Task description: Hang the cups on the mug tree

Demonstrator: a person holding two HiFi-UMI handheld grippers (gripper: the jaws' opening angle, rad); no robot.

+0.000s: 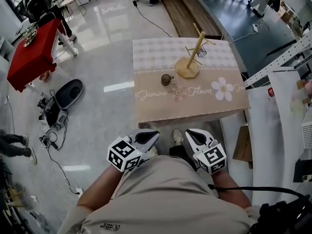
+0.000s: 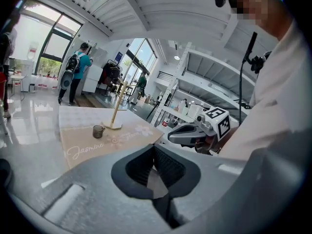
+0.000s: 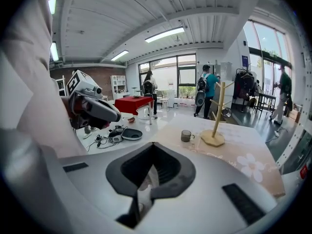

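A wooden mug tree [image 1: 191,57] stands on the far half of the patterned table [image 1: 161,106], with one clear cup [image 1: 201,52] hanging from a peg. A small dark glass cup [image 1: 166,79] sits upright on the cloth just left of the tree's base. Both grippers are held close to the person's body, short of the table's near edge. My left gripper [image 1: 154,133] and my right gripper [image 1: 190,132] are shut and empty. From the left gripper view, the cup [image 2: 98,130] and tree [image 2: 116,112] lie far ahead. The right gripper view also shows the cup [image 3: 186,136] and tree [image 3: 216,116] at a distance.
A red-covered table [image 1: 29,52] stands at the far left. Cables and a dark oval device [image 1: 66,96] lie on the shiny floor left of the table. White metal racking [image 1: 278,62] runs along the right side. People stand in the background beyond the table.
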